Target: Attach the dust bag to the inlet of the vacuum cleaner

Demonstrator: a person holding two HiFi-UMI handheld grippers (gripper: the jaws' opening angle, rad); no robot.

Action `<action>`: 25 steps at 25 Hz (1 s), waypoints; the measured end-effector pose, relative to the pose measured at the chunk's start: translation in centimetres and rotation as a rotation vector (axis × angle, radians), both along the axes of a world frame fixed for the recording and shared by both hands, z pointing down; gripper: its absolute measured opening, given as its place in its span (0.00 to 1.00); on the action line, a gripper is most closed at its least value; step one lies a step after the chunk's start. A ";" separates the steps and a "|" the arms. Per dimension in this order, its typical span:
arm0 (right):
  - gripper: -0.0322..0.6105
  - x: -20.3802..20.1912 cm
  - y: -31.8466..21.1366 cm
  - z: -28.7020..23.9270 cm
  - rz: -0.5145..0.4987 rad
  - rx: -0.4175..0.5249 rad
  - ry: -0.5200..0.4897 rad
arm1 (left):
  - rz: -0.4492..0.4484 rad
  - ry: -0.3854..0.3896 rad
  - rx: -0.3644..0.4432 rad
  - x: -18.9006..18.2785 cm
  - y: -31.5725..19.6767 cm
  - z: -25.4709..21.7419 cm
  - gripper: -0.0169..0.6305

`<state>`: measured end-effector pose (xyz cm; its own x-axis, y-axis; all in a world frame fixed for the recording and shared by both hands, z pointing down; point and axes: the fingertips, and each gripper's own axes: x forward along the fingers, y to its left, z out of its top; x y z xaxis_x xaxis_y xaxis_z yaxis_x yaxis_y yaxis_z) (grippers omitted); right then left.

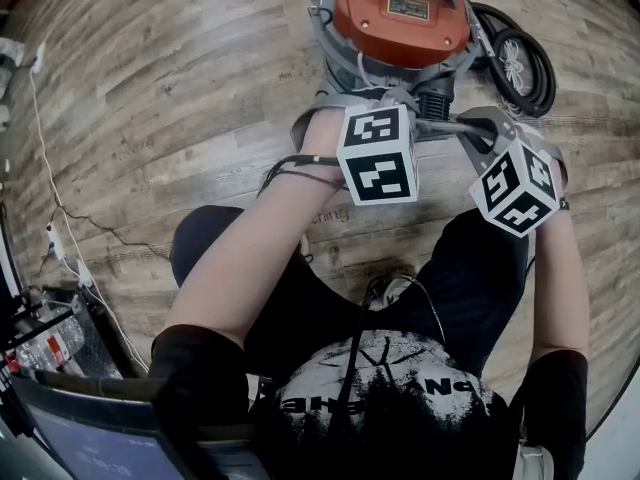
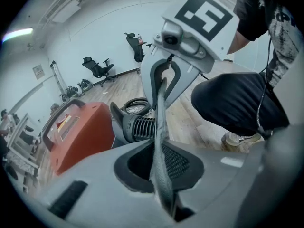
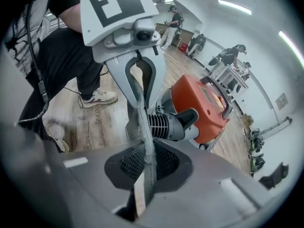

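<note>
The dust bag (image 1: 445,126) is grey cloth, stretched taut between my two grippers just in front of the vacuum cleaner (image 1: 400,13), which has an orange top. My left gripper (image 1: 398,98) is shut on one edge of the cloth. My right gripper (image 1: 488,126) is shut on the other edge. In the left gripper view the bag's edge (image 2: 161,137) runs between the shut jaws (image 2: 160,175) to the right gripper opposite. The black ribbed inlet (image 2: 137,127) sticks out just beyond the cloth. In the right gripper view the cloth (image 3: 145,141) is pinched likewise (image 3: 145,175), beside the inlet (image 3: 171,125).
A coiled black hose (image 1: 515,63) lies right of the vacuum on the wooden floor. A white cable (image 1: 50,198) trails along the left side, with water bottles (image 1: 45,343) near the lower left. Office chairs (image 2: 97,69) and several people (image 3: 173,15) are far off.
</note>
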<state>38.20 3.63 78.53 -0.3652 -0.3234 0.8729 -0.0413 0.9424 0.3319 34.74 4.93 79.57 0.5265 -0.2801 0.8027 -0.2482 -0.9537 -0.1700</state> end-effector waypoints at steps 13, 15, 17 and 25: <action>0.09 0.6 -0.8 -0.4 0.027 -0.026 -0.062 | -0.012 0.019 -0.020 1.1 -1.0 0.5 0.07; 0.09 0.9 -0.9 -0.2 0.048 -0.023 -0.071 | -0.005 0.027 -0.013 1.3 -1.0 0.1 0.07; 0.09 1.3 -1.1 0.1 0.069 -0.013 -0.068 | -0.003 0.049 -0.003 1.6 -1.0 -0.4 0.07; 0.10 2.0 -1.4 1.8 0.135 -0.036 -0.079 | 0.013 0.099 0.053 2.4 -1.0 -2.3 0.07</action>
<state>40.21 2.20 80.28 -0.3888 -0.3433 0.8550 -0.1928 0.9378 0.2889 37.16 3.98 77.22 0.6061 -0.3130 0.7312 -0.2537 -0.9474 -0.1953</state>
